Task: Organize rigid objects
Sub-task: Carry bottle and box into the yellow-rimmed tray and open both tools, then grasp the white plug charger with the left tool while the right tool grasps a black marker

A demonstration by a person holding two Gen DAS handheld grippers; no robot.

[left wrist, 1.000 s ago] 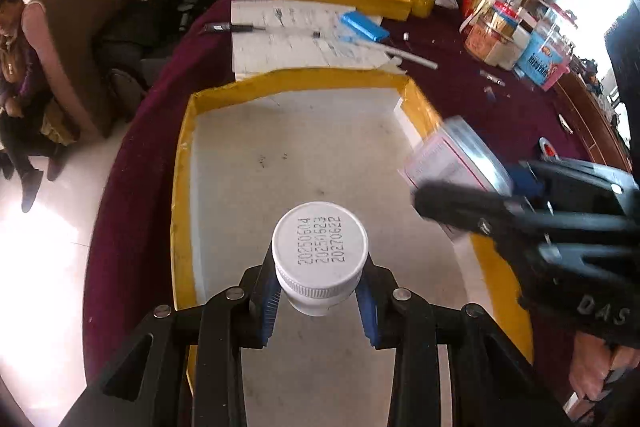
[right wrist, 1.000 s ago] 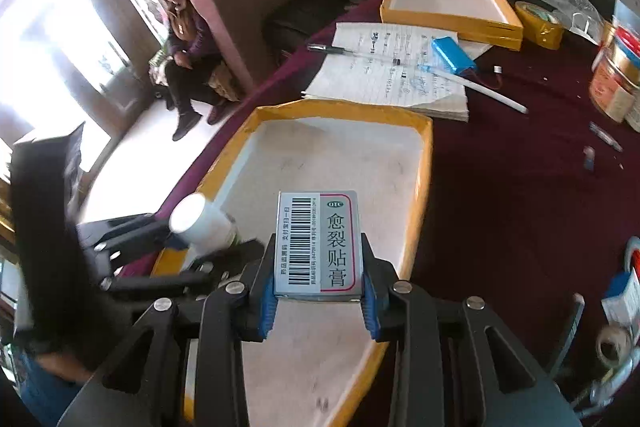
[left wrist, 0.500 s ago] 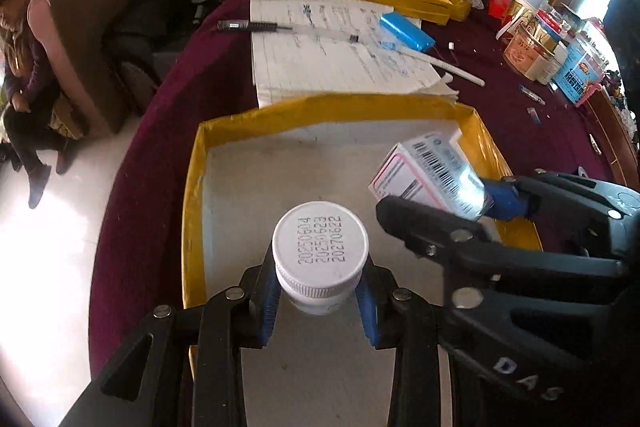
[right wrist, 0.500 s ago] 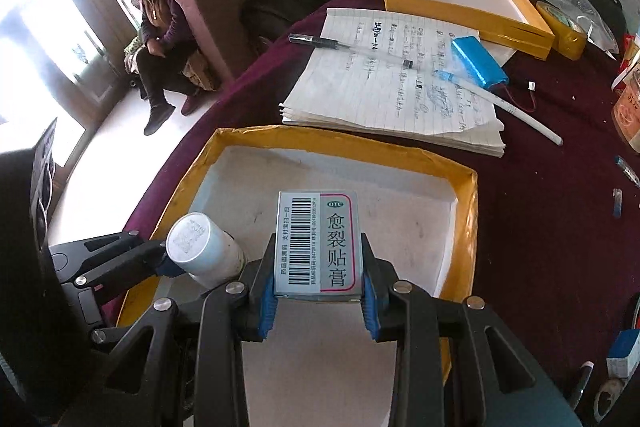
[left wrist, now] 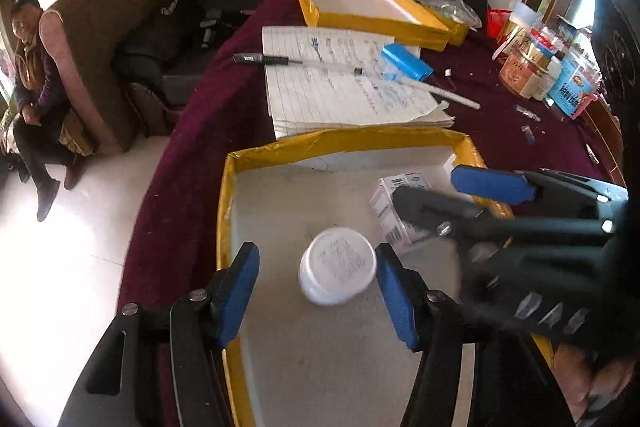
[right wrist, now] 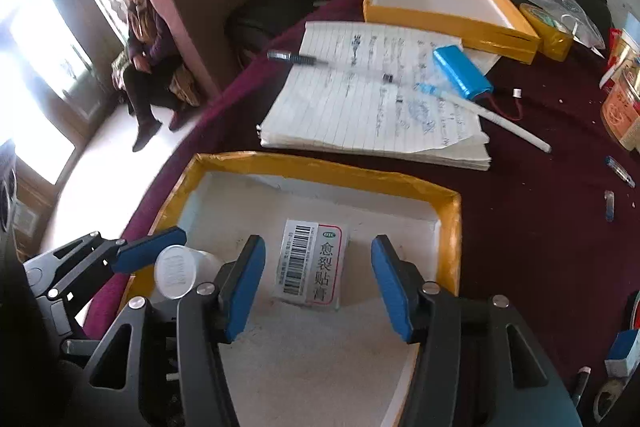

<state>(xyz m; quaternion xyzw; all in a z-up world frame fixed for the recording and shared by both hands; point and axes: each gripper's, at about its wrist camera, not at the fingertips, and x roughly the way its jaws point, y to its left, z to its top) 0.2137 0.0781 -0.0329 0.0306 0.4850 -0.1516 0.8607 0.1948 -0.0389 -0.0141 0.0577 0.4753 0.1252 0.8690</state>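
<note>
Left gripper and right gripper, black plastic frames with cut-out slots, silver screws at the joints, flat blue pads on the fingers

Daylight is flooding in from the window at the left of the right wrist view, blowing it out to pure white and glaring off the pale floor. Both fisheye pictures are bending straight lines near their rims, and dark vignetting is rounding off the corners. The white bottle is smearing with motion blur (its printed cap text is unreadable), and the right gripper crossing the left wrist view is blurring too. The small box is staying sharp, casting only soft shadow. The maroon tablecloth is reading dim.
</note>
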